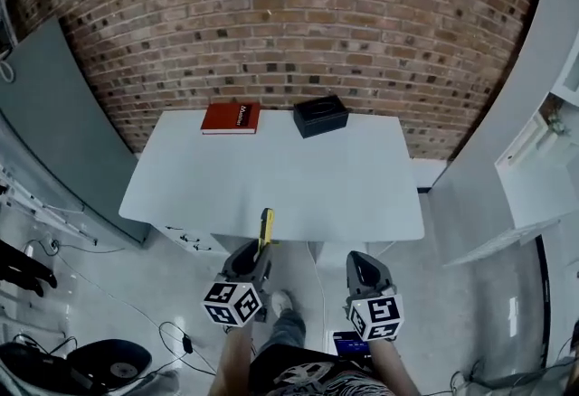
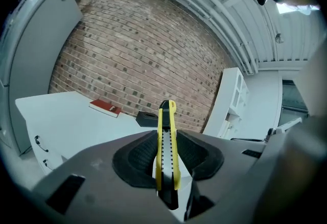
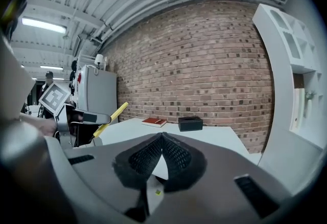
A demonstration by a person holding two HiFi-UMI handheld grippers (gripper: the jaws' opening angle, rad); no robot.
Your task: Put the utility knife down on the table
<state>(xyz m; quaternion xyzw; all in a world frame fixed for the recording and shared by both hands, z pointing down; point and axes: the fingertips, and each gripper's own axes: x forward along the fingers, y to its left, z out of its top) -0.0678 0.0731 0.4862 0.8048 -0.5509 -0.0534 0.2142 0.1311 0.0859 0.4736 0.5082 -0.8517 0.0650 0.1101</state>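
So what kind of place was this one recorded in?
Probably a lab or workshop-type room, not a home: a bare brick wall, a plain white table, loose cables across the pale floor, and white shelving at the side.

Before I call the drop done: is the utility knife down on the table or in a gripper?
Held, not down. The left gripper is shut on the utility knife, which points toward the table.

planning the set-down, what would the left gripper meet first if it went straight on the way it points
Likely the black box on the white table, in line just beside the held utility knife; depth unclear.
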